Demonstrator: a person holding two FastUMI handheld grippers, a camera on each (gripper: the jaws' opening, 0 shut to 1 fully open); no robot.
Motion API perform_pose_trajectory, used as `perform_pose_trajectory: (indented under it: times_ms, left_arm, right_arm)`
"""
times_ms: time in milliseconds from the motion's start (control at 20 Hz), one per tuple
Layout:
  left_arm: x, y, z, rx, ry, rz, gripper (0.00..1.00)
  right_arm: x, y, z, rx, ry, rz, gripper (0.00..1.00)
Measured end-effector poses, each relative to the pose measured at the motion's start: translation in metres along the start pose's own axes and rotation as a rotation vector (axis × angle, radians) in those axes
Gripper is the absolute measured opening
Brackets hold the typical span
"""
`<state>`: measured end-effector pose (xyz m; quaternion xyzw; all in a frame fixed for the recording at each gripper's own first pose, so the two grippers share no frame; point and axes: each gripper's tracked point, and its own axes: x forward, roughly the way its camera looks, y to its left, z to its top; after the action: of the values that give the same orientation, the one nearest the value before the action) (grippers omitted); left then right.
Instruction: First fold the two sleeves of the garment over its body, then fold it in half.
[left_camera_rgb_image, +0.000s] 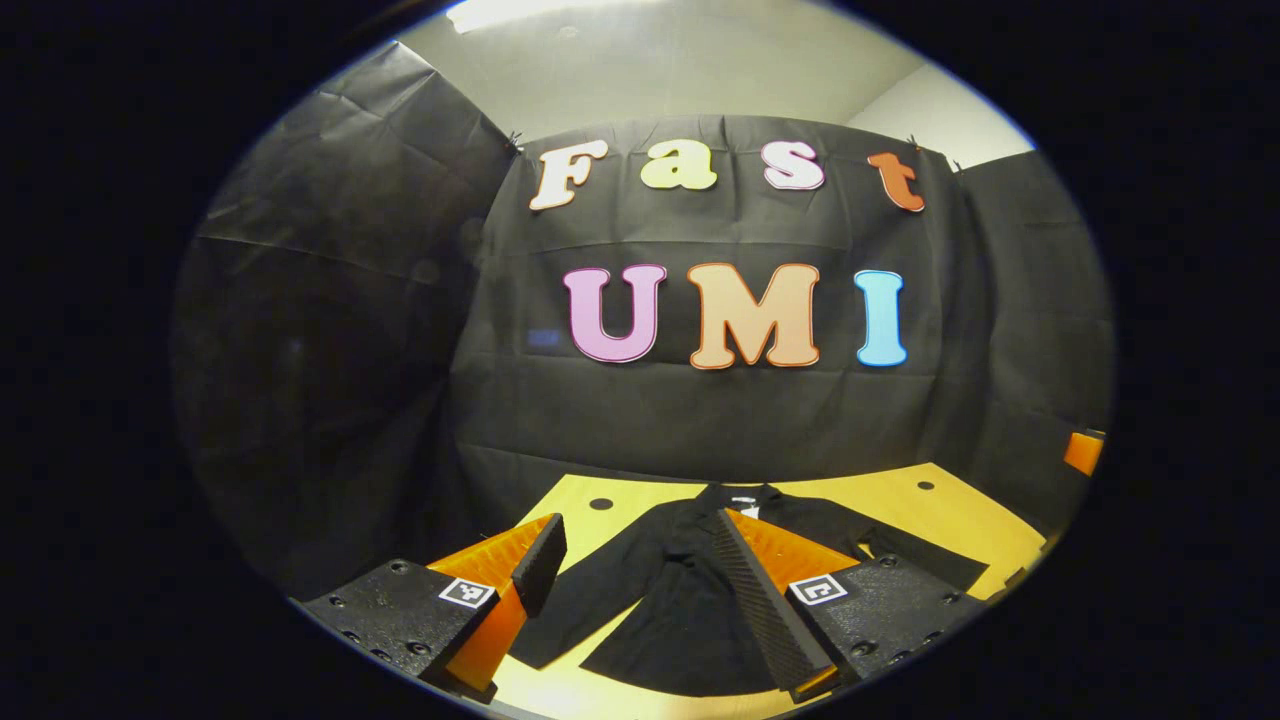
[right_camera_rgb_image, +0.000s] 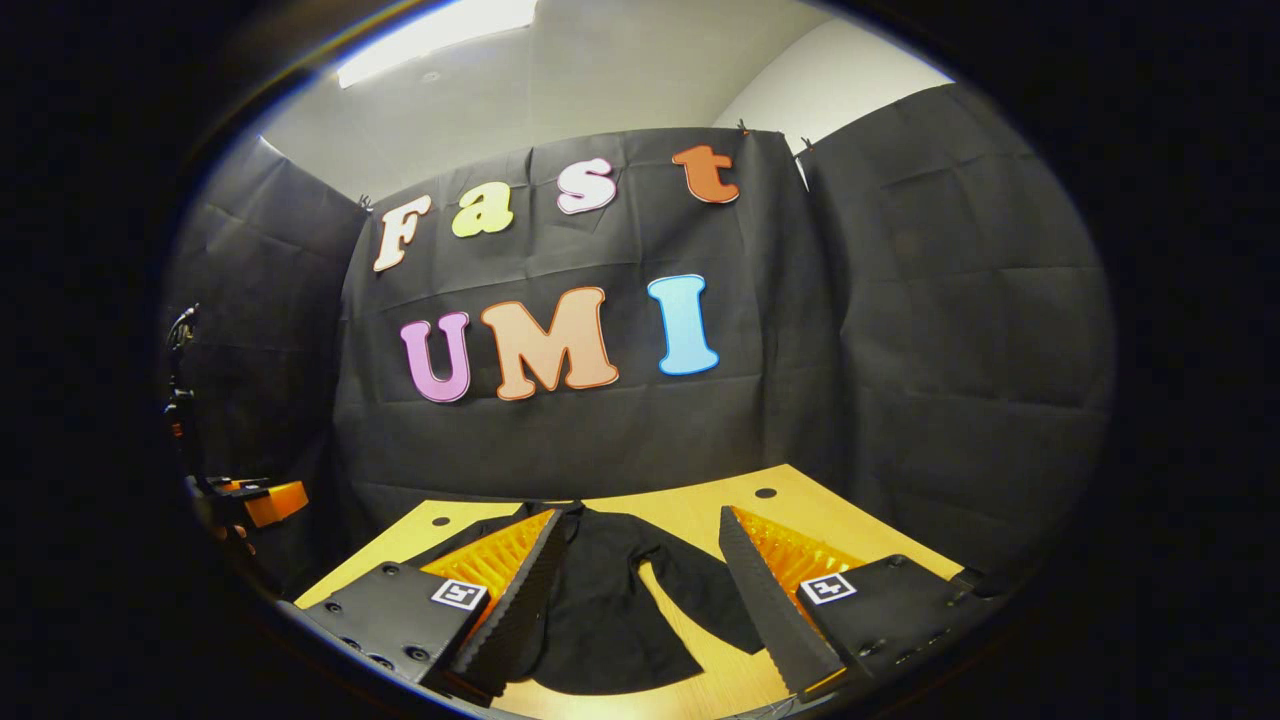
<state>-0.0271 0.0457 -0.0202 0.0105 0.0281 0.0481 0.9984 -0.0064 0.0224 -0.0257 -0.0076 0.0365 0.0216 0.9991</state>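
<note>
A: Where does the garment lie?

B: The black long-sleeved cloth garment (left_camera_rgb_image: 690, 590) is spread flat on the yellow wooden table (left_camera_rgb_image: 960, 510), collar toward the black cloth wall (left_camera_rgb_image: 700, 420). In the left gripper view both sleeves are stretched out to the sides, away from the body; neither is folded over.

A: And the left gripper?

B: The left gripper (left_camera_rgb_image: 630, 570) hangs above the near part of the garment with its jaws wide apart and nothing between them. One finger (left_camera_rgb_image: 540, 565) is over bare table beside a sleeve, the other over the garment's body (whether it touches the cloth I cannot tell).

A: The right one?

B: The right gripper (right_camera_rgb_image: 635, 590) is spread wide too, and grips nothing. In the right gripper view the garment (right_camera_rgb_image: 600, 610) sits between its fingers, one sleeve slanting toward the farther finger (right_camera_rgb_image: 760, 590), with table (right_camera_rgb_image: 690, 520) showing between sleeve and body.

A: Anything else on the table?

B: Small dark round holes (left_camera_rgb_image: 601, 503) near its far edge. At the left edge of the right gripper view an orange and black device (right_camera_rgb_image: 265, 500) shows, well apart from the garment
</note>
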Motion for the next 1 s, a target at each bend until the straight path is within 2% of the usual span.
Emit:
perform_pose_trajectory:
  times_ms: [500, 750, 800, 850, 1000]
  left_arm:
    - [-0.008, 0.013, 0.001, 0.022, -0.017, 0.029, 0.91]
    - [-0.010, 0.009, 0.015, 0.026, -0.058, 0.007, 0.90]
    - [-0.010, 0.010, 0.018, 0.038, -0.063, 0.007, 0.92]
    - [-0.011, 0.009, 0.018, 0.046, -0.067, 0.005, 0.92]
    - [-0.011, 0.008, 0.018, 0.063, -0.067, 0.009, 0.91]
  right_arm:
    - [0.004, -0.003, 0.001, 0.000, 0.008, 0.002, 0.97]
    - [0.009, -0.003, 0.001, -0.038, 0.019, 0.008, 0.97]
    - [0.009, -0.004, 0.002, -0.045, 0.022, 0.008, 0.94]
    - [0.011, -0.005, 0.002, -0.047, 0.021, 0.005, 0.97]
    - [0.013, -0.009, 0.000, -0.034, 0.026, -0.002, 0.98]
